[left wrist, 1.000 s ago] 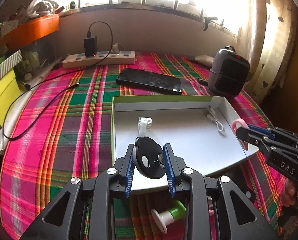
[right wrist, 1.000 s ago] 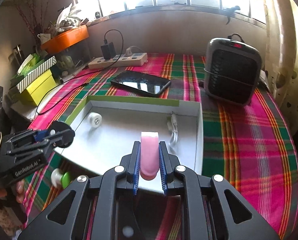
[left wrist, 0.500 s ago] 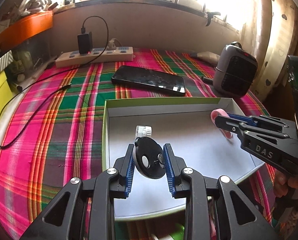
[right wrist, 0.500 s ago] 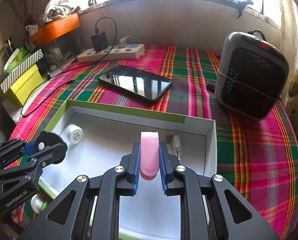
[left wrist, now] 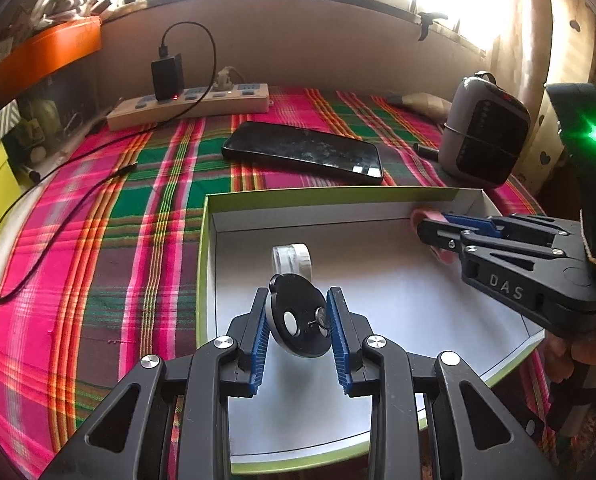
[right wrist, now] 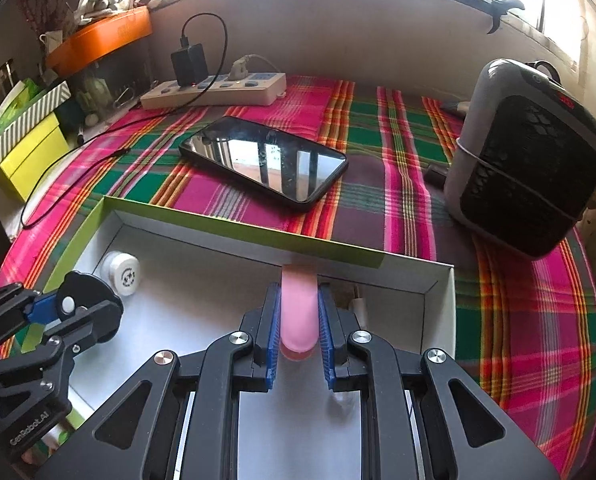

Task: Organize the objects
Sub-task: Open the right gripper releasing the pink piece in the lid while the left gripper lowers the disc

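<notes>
1. My left gripper (left wrist: 298, 322): jaws closed on a black disc (left wrist: 298, 320), held on edge with its flat face toward the camera, over the tray's near-left part.
2. My right gripper (right wrist: 298, 320): jaws clamped on a pink tape roll (right wrist: 297, 312), standing on edge, its rim reaching the far wall.
3. White tray with green rim (left wrist: 206, 256): holds a small white spool (left wrist: 291, 260) on its side, just beyond the disc; bare floor between both grippers.
4. Beyond the far wall: black phone (right wrist: 264, 158), grey heater (right wrist: 526, 156).

The right claw (left wrist: 434, 236) reads "DAS"; the left claw (right wrist: 64, 306) reads "GenRobot.AI".
</notes>
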Tool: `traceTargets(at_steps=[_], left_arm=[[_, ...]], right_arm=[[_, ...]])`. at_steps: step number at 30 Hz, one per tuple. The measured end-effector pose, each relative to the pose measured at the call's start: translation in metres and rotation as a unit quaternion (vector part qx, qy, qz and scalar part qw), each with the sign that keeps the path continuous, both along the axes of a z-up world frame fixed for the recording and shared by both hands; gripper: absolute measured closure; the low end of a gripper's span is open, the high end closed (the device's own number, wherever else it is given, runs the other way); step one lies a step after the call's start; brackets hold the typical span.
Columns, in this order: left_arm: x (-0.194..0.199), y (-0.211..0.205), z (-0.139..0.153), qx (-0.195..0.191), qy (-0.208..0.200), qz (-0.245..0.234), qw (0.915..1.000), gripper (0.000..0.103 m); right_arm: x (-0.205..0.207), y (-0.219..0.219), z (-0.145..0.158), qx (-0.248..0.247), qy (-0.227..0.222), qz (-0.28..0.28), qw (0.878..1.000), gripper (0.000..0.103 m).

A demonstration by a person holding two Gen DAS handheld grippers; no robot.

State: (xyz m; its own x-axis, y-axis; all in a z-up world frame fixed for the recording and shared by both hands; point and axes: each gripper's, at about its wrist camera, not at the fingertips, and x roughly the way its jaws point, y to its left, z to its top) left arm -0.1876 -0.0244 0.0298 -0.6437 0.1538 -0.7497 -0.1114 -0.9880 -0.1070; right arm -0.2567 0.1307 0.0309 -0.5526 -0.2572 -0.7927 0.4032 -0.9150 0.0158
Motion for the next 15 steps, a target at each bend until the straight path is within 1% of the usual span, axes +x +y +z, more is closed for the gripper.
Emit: traceTargets(at_steps=[4, 15], left_arm=[[-0.0006, 0.0019, -0.0009, -0.009, 0.003, 0.0, 1.0, 0.077], [-0.0009, 0.002, -0.0007, -0.011, 0.003, 0.001, 0.9999, 0.077]], right_arm=[[-0.0006, -0.0018, -0.0002, 0.007, 0.006, 0.002, 1.0, 0.085], [-0.0017, -0.0025, -0.0007, 0.011, 0.008, 0.002, 1.0, 0.085]])
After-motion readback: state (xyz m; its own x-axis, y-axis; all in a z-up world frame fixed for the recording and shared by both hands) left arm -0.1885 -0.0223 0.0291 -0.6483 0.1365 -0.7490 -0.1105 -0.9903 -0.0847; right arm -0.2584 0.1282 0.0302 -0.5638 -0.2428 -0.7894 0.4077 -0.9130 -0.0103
